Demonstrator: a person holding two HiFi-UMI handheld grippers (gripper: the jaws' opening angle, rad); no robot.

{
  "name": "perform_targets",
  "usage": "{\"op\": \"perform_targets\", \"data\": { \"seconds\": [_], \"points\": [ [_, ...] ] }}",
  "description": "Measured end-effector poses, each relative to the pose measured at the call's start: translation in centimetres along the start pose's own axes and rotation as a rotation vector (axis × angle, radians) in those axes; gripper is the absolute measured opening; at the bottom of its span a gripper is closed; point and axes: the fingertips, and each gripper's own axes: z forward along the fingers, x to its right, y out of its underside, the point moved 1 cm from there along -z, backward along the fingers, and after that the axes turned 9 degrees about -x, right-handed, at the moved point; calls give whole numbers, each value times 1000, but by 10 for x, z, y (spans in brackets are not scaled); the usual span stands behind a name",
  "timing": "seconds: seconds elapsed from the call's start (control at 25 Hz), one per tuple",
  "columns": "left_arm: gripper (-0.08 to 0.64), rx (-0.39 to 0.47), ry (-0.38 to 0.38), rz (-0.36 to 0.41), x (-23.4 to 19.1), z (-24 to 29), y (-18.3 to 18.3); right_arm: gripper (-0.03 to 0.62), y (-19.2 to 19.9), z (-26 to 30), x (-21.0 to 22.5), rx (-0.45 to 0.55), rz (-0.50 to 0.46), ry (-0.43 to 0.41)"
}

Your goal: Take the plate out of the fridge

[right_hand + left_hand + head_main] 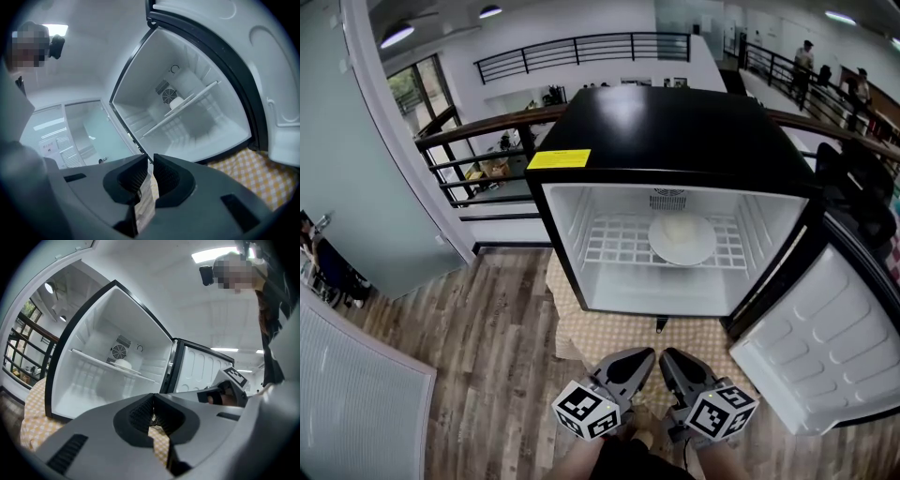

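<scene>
A pale round plate (pixel 682 239) lies on the white wire shelf (pixel 609 246) inside a small black fridge (pixel 656 122), whose door (pixel 825 337) stands swung open to the right. Both grippers hover side by side in front of the fridge opening, outside it and well short of the plate. My left gripper (pixel 647 356) is shut with nothing between its jaws, and so is my right gripper (pixel 667 356). The left gripper view shows its gripper (pixel 153 397) aimed at the plate (pixel 124 365). In the right gripper view, that gripper (pixel 151 161) faces the plate (pixel 176 102) too.
The fridge stands on a yellow checked cloth (pixel 609 337) over a wooden floor (pixel 478 347). A dark railing (pixel 459 159) runs behind it and a frosted glass wall (pixel 356 169) rises at the left. The open door blocks the right side.
</scene>
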Motion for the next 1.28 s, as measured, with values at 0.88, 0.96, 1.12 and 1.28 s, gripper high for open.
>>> {"op": "perform_targets", "data": {
  "seconds": [0.88, 0.96, 1.12, 1.28],
  "points": [
    [9, -13, 139, 30, -50, 71, -38, 55, -78, 46, 54, 153, 301, 87],
    [9, -17, 149, 30, -55, 76, -40, 55, -85, 50, 59, 173, 336, 87],
    [9, -21, 160, 27, -65, 82, -43, 67, -98, 56, 68, 218, 426, 74],
    [9, -23, 175, 28, -73, 86, -46, 139, -113, 55, 82, 249, 493, 104]
  ]
}}
